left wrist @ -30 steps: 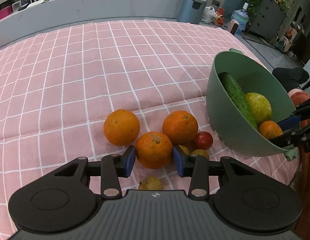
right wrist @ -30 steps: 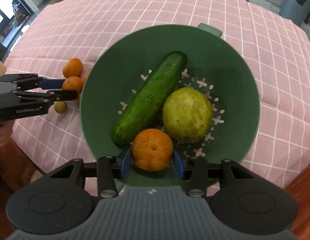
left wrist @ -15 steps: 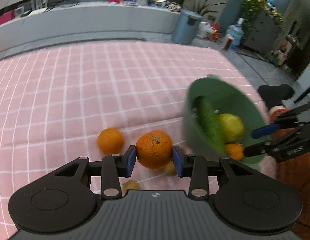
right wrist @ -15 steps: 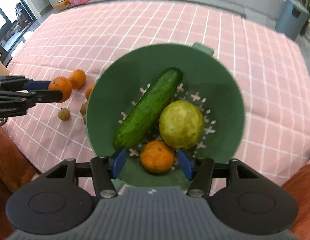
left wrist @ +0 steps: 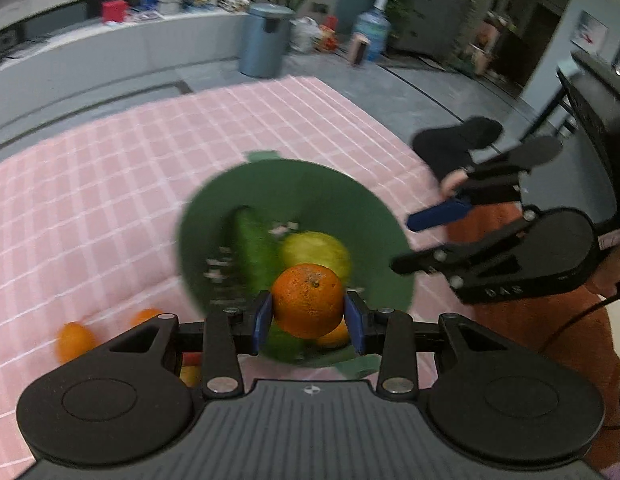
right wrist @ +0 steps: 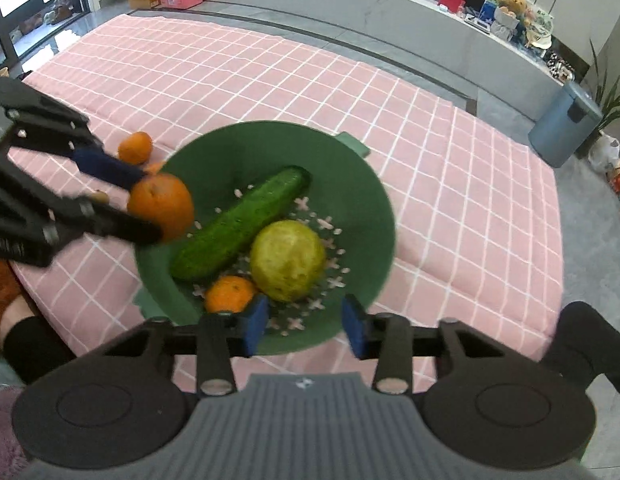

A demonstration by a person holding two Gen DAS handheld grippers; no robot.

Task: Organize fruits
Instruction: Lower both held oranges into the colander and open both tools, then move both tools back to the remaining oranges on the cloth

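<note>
Left gripper pinches an orange, frame centre, over the green bowl. Bowl holds cucumber, a yellow-green fruit, a small orange. Right gripper spread, empty. Two oranges lower left on the cloth remain.

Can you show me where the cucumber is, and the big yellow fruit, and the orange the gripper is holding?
cucumber [right wrist: 239, 222]: right wrist view, middle of its length.
yellow fruit [right wrist: 287, 260]: right wrist view, centre of its top.
orange [left wrist: 307, 300]: left wrist view, centre, between the left gripper's pads.
</note>
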